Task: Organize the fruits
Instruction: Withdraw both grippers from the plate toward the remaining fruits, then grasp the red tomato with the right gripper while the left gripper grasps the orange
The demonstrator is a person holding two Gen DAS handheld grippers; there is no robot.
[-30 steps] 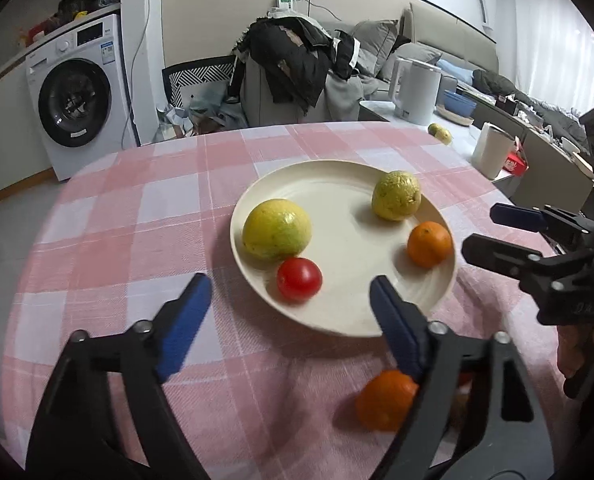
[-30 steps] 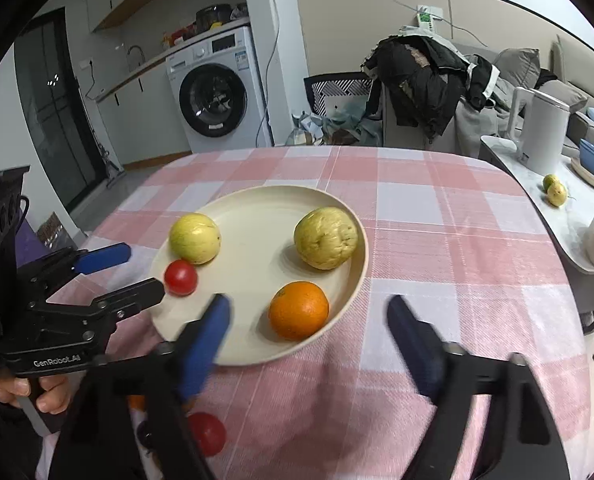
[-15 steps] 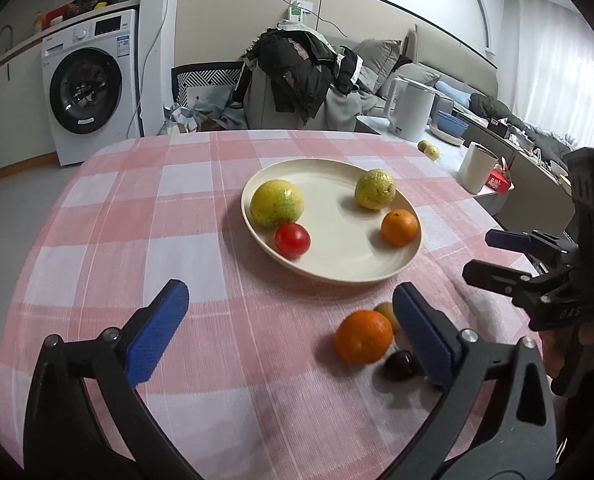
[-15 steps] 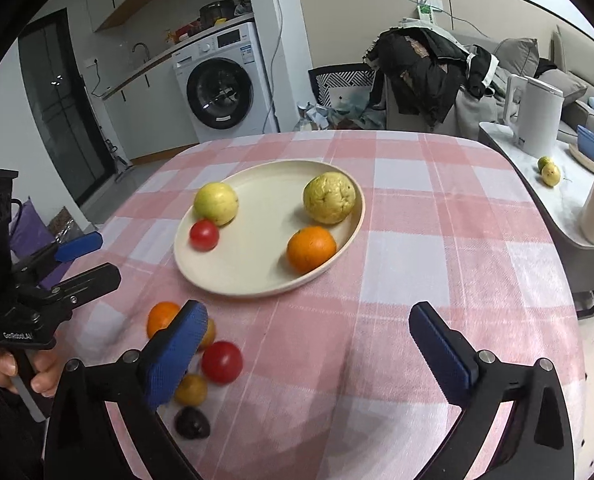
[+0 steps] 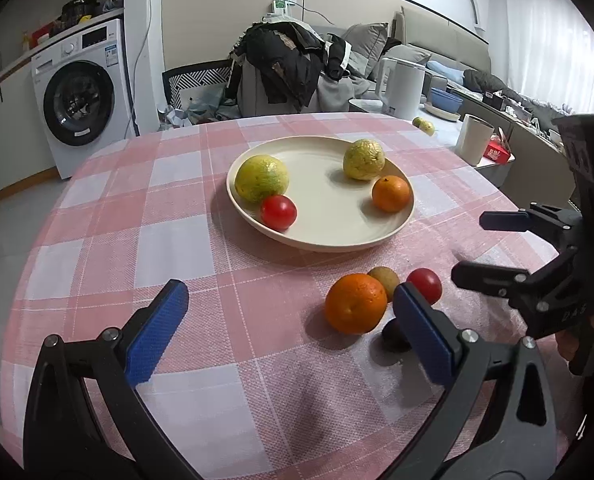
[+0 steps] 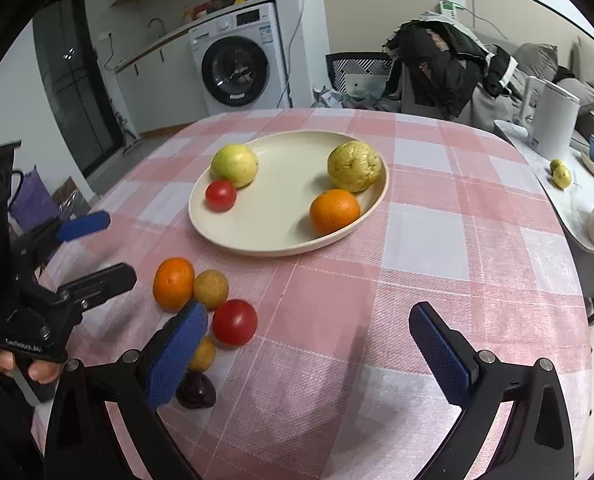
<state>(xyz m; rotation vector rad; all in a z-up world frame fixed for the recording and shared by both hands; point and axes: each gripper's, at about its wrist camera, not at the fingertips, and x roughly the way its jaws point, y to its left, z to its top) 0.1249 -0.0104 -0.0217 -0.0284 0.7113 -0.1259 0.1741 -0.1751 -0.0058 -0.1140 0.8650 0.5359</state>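
Note:
A cream plate [image 5: 329, 236] [image 6: 257, 236] on the pink checked table holds two yellow-green fruits [image 5: 262, 178] [image 5: 363, 154], a red tomato [image 5: 278, 212] and an orange [image 5: 391, 193]. Loose on the cloth nearer me lie an orange [image 5: 355, 309] [image 6: 173, 283], a small brownish fruit [image 5: 383, 279] [image 6: 210, 289], a red tomato [image 5: 424, 285] [image 6: 234, 322], a small yellow fruit [image 6: 203, 355] and a dark fruit [image 5: 393, 336] [image 6: 196, 391]. My left gripper [image 5: 293, 336] is open and empty, left of the loose fruit. My right gripper [image 6: 317, 356] is open and empty, right of them.
The right gripper also shows in the left wrist view [image 5: 493, 244], the left one in the right wrist view [image 6: 97, 244]. A side counter at the right holds a white kettle [image 6: 553, 116], a cup [image 5: 473, 140] and small fruits [image 6: 560, 174]. A washing machine [image 5: 81, 96] and a clothes-covered chair [image 5: 289, 68] stand beyond the table.
Both grippers have pulled back from the plate toward the near edge. The loose fruits on the cloth have come into view. Both stay open.

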